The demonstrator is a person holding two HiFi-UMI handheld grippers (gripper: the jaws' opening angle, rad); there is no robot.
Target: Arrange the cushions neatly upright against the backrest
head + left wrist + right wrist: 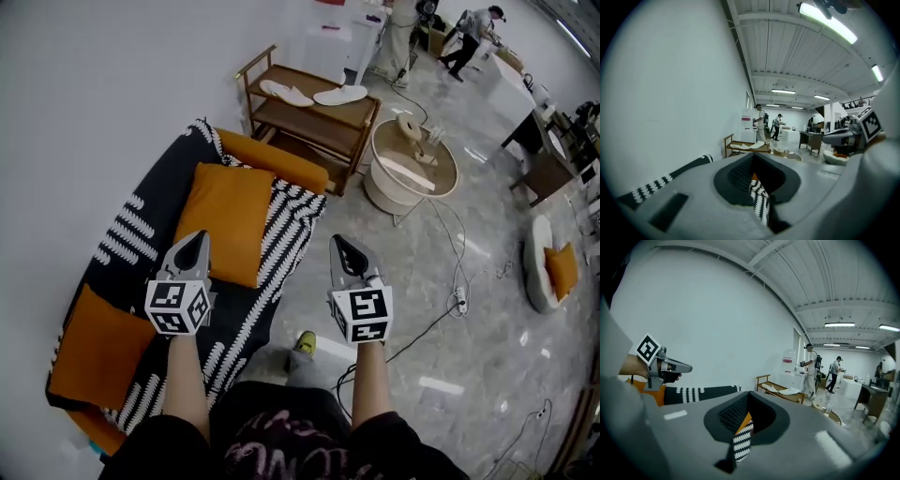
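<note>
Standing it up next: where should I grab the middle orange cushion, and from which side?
The orange cushion appears to lie flat on the striped throw. Take its long edge facing the floor, near both corners, coming in from that side. That edge looks free to lift and tip toward the backrest.

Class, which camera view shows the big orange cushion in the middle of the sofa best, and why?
The head view: nearly the whole cushion shows from above, lying on the patterned sofa. Each gripper view gives only an orange sliver past its jaws, perhaps that cushion.
</note>
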